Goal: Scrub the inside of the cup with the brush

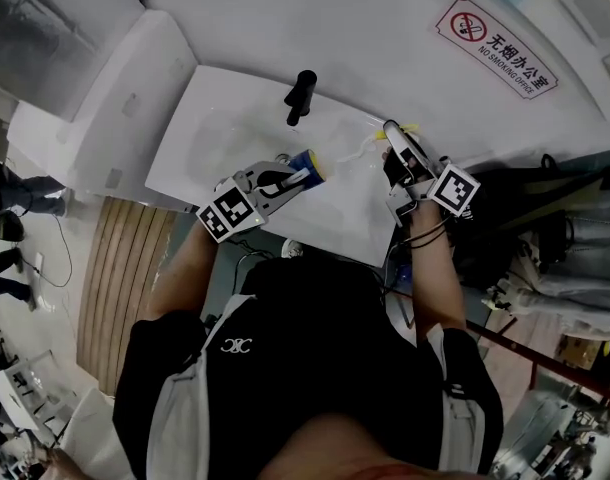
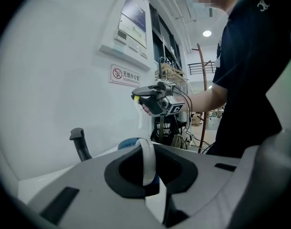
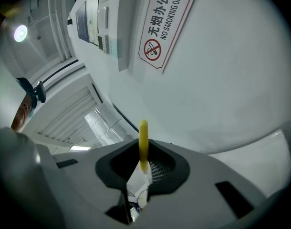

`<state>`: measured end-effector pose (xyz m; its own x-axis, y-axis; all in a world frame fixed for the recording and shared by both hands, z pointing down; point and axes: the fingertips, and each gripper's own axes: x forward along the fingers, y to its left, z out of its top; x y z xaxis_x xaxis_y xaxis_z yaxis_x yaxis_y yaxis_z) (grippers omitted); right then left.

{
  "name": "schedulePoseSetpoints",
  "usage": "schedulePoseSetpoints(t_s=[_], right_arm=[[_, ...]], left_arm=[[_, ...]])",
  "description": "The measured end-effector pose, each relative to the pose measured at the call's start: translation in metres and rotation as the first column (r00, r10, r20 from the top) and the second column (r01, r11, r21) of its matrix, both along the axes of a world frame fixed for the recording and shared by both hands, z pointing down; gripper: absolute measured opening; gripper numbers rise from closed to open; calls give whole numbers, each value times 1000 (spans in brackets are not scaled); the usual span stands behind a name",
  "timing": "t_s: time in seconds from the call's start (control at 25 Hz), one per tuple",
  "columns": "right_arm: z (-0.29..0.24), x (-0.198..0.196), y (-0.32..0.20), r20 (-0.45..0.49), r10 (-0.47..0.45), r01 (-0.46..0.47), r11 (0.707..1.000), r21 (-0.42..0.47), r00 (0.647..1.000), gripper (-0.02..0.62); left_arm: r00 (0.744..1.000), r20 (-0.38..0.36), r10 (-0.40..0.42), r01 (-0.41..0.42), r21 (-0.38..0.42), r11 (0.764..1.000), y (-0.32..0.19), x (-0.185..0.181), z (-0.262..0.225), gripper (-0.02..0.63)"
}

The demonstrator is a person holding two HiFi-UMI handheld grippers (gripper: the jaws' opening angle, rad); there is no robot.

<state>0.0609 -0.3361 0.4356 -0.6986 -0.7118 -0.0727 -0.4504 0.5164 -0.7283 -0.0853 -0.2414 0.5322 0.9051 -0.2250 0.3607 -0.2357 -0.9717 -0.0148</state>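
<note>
Two arms (image 1: 432,268) outstretched: left hand-held gripper (image 1: 296,176) pinching cup (image 1: 308,165), right hand-held gripper (image 1: 393,134) pinching brush (image 3: 143,140).

Office-type workplace with a wash station. The white wall bore a no-smoking sign (image 1: 496,48) worded for an office, and a mounted control panel (image 2: 129,28) further along. A white basin (image 1: 215,128) with a black tap (image 1: 299,96) stood against the wall. A recessed ceiling lamp (image 2: 207,33) lit open floor beyond.

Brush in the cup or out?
Out: the right gripper holds the brush up, clear of the cup in the left gripper.
</note>
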Motion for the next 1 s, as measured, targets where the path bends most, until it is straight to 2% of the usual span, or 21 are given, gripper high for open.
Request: schedulePoseSetpoints(t_s=[0.2, 0.36, 0.56, 0.8, 0.92, 1.0], right_arm=[[-20, 12, 5, -5, 33, -33, 998, 55, 999, 55], [-36, 31, 11, -92, 125, -112, 985, 130, 988, 55], [-43, 44, 20, -211, 230, -193, 964, 181, 950, 55], [-5, 41, 22, -331, 290, -247, 955, 166, 898, 55], [21, 31, 26, -392, 285, -253, 958, 133, 875, 55], [33, 23, 31, -411, 267, -240, 964, 116, 872, 55]], left_arm=[[999, -8, -52, 52, -23, 998, -7, -11, 5, 51], [993, -6, -117, 116, -37, 993, -18, -23, 7, 52], [978, -36, -207, 205, -52, 977, -31, -41, 1, 52], [953, -51, -298, 295, -57, 954, -40, -59, -2, 52], [940, -55, -337, 334, -61, 941, -42, -68, -2, 51], [931, -57, -362, 358, -64, 931, -44, -73, -2, 52]])
